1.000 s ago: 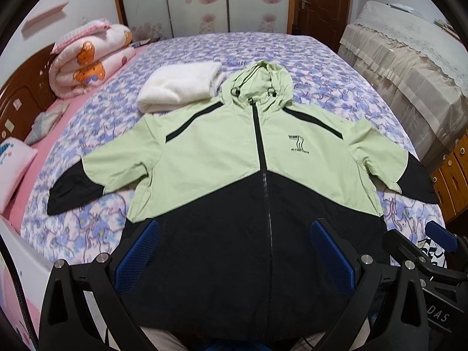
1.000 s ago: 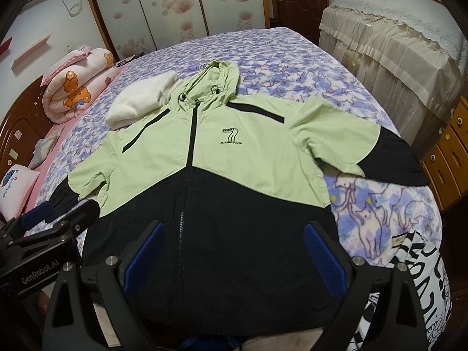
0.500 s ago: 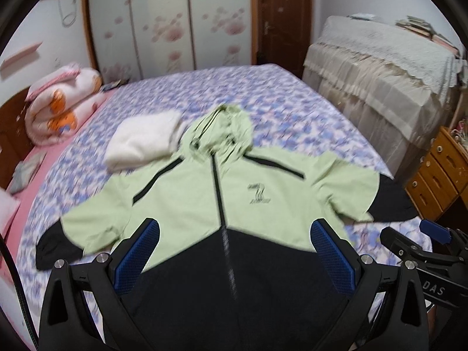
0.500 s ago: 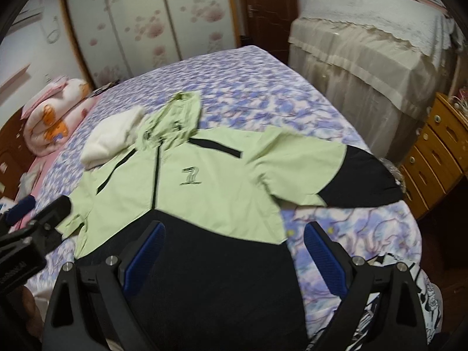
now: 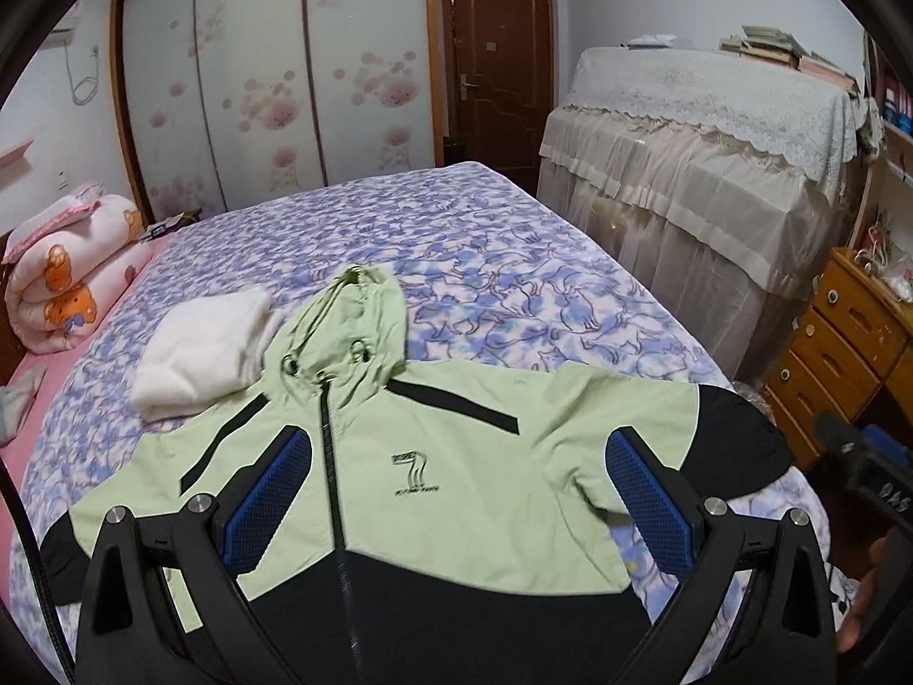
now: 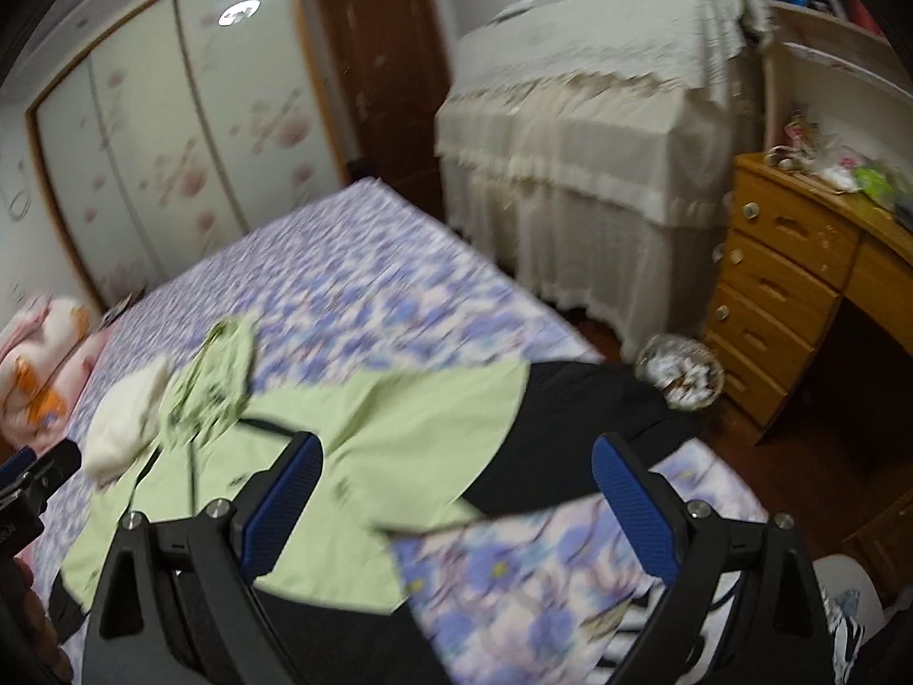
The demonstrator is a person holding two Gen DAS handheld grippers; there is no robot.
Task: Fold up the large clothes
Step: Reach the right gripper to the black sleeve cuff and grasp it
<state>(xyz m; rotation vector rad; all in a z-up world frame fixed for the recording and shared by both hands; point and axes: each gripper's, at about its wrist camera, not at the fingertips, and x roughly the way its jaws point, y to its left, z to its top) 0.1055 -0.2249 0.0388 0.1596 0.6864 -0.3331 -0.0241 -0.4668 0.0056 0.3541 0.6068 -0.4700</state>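
Both cameras have tipped up and swung rightward since a second ago, so the jacket (image 5: 456, 456) now sits lower in each view and more of the room shows behind it.

Going left to right in the left wrist view: a rolled pink quilt (image 5: 63, 274) with bear prints lies at the head of the bed (image 5: 513, 262). Next comes a folded white garment (image 5: 200, 354), touching the jacket's hood (image 5: 348, 337). The jacket lies front-up and spread flat on the purple flowered bedspread, zipped shut, pale green across chest and upper sleeves, black over the lower body and sleeve ends. Black stripes slant across each shoulder, and a small dark logo sits on the chest beside the zip. One sleeve reaches toward the quilt side; the other sleeve (image 5: 736, 439) stretches to the bed's edge, its black cuff near the wooden drawers (image 5: 839, 354).

The left gripper (image 5: 456, 502) hangs over the jacket's chest, its blue-padded fingers spread wide with nothing between them. The right gripper (image 6: 456, 508), seen in a blurred right wrist view, hangs above the outstretched sleeve and the bedspread, its fingers likewise wide apart and empty. A lace-covered piece of furniture (image 5: 702, 171) stands beyond the bed.
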